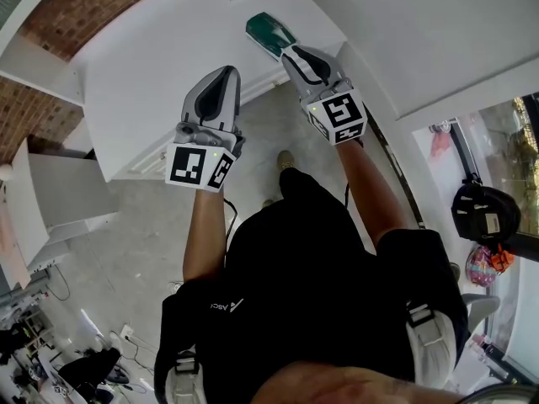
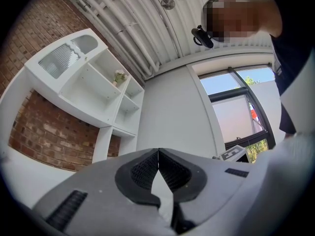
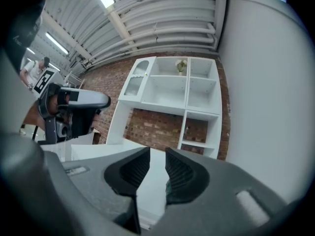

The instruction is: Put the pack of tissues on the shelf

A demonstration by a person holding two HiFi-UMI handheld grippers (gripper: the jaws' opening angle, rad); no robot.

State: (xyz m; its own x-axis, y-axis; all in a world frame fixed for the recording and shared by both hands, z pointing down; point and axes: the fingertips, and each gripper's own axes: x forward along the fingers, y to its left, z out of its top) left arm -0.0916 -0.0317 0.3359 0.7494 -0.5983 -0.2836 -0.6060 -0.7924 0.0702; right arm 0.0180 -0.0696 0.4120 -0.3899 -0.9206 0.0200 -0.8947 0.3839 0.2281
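The left hand-held gripper (image 1: 226, 74) hangs over the near part of the white shelf (image 1: 143, 66). Its jaws are pressed together with nothing between them. It takes no part in the work, and I'd guess it is held there only to stay out of the other one's way.

Further right and further in, the pack of tissues (image 1: 269, 33) lies flat on the same white surface, towards its far right corner by the wall (image 1: 421, 32). It is dark green with a pale end. It looks fully supported, with no part hanging over an edge.

The right hand-held gripper (image 1: 292, 53) is stretched out behind the pack, its tips right at the pack's near end. Its jaws stand a little apart, a narrow gap with white surface showing through, and the pads do not appear to press on anything. A greenish sliver shows low beside one pad; it may be the pack's edge, but I cannot say for sure. The long reach makes sense, as it puts the pack deep on the shelf and away from the front edge.

As things lie, the placing looks as good as done. What's left is to draw the right one straight back without dragging the pack.

A cubby unit (image 3: 172, 87) hangs on the brick wall beyond.
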